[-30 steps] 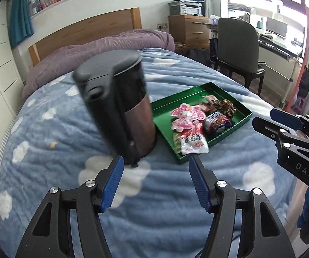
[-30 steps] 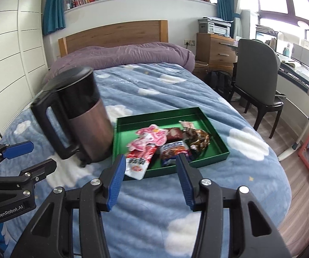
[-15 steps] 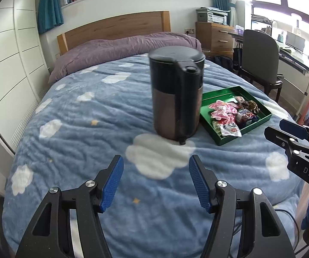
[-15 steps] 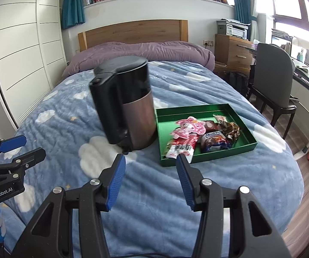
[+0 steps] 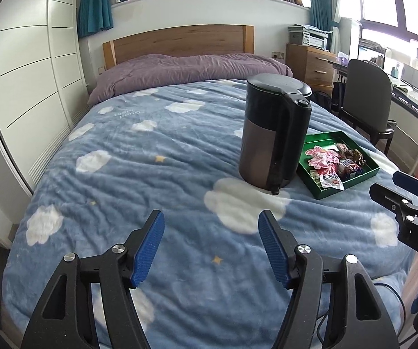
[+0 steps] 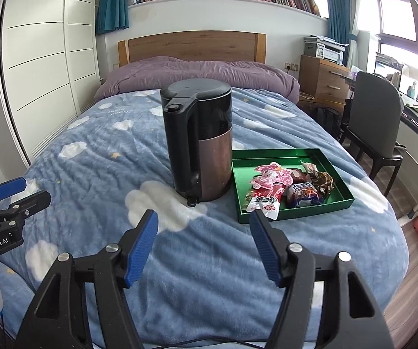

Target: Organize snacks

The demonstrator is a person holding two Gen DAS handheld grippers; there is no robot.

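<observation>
Surface was a bed (image 6: 98, 157) with a blue cloud-print blanket, purple duvet (image 6: 197, 72) bunched at the wooden headboard (image 6: 191, 46). White wardrobe doors (image 6: 49, 67) ran close along the bed's left side; chair (image 6: 374, 116) and desk stood off its right side, dresser with printer (image 6: 325, 48) by the headboard.

Green tray (image 6: 339, 200) sat on the bed's near right part, holding the snacks (image 6: 284, 186): pink, red-white and brown wrappers piled together, one red-white pack lapping over the near rim. Black-and-bronze kettle (image 6: 198, 142) stood upright just left of the tray, touching or nearly so, handle facing the cameras.

Blanket left of the kettle lay bare to the bed's edge.

Left tongs (image 5: 211, 245) released, nothing between the pads, jaws just opened a bit wider. Right tongs (image 6: 203, 242) released and empty, jaws just opened wide. Both hung over the bed's near end, short of kettle and tray.
</observation>
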